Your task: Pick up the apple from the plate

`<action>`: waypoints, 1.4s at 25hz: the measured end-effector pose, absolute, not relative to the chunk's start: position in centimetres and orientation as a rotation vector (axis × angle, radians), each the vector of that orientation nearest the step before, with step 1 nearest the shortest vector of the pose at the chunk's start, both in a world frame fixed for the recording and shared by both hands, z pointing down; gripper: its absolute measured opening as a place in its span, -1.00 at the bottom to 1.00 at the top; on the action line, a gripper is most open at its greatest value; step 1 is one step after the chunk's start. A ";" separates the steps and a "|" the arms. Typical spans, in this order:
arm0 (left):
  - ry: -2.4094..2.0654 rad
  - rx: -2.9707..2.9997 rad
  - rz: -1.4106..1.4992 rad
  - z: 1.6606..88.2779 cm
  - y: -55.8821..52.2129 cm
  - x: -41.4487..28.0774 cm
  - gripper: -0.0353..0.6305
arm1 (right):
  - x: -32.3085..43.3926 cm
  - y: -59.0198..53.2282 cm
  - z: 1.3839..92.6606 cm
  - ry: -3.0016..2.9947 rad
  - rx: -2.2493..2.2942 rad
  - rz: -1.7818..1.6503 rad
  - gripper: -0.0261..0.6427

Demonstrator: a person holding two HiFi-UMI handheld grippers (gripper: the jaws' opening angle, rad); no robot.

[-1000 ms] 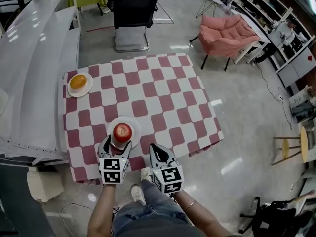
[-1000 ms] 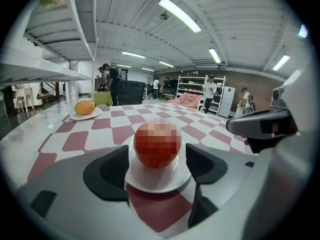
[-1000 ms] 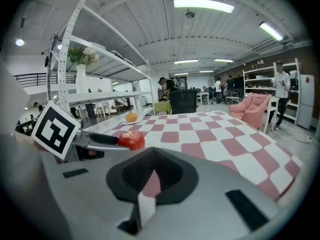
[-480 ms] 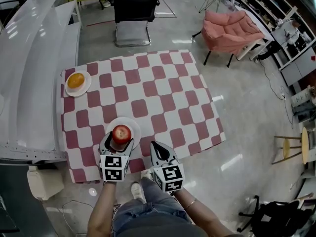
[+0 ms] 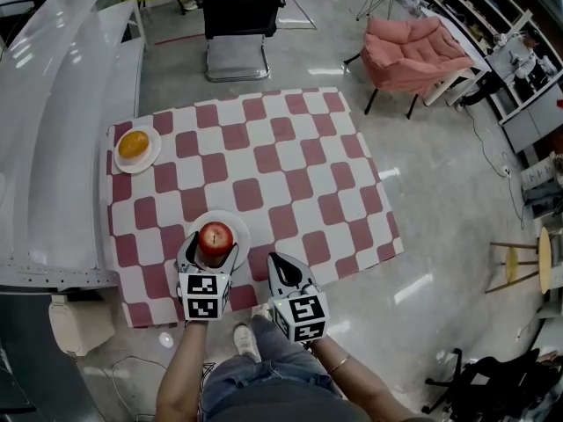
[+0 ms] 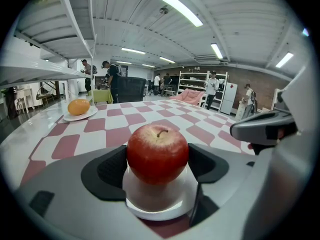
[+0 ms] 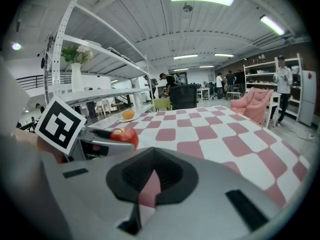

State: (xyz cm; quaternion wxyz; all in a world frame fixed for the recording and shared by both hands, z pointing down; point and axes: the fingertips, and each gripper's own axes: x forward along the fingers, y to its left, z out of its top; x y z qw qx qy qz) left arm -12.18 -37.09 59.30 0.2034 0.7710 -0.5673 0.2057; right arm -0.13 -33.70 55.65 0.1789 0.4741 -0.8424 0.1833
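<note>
A red apple (image 5: 216,236) (image 6: 157,153) sits upright on a small white plate (image 5: 242,229) (image 6: 160,204) near the front left of the checked table (image 5: 264,174). My left gripper (image 5: 211,253) (image 6: 157,166) reaches around it. Its jaws are opening, one dark pad on each side of the apple, close to its skin without squeezing it. My right gripper (image 5: 280,266) (image 7: 150,171) hovers at the table's front edge to the right of the plate, shut with nothing in it. In the right gripper view the apple (image 7: 124,135) peeks past the left gripper.
An orange (image 5: 134,144) (image 6: 78,106) lies on a second white plate at the table's far left. A white shelf unit (image 5: 53,104) runs along the left side. A black chair (image 5: 237,25) and a pink armchair (image 5: 409,55) stand beyond the table.
The left gripper has slid a little forward, so its fingers now flank the apple more fully. The apple and plate have not shifted. The right gripper stays about where it was.
</note>
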 end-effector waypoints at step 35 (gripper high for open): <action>-1.818 2.148 0.407 51.3 -34.8 -16.4 0.22 | -3.4 -31.6 52.9 -2.502 1.243 0.427 -0.89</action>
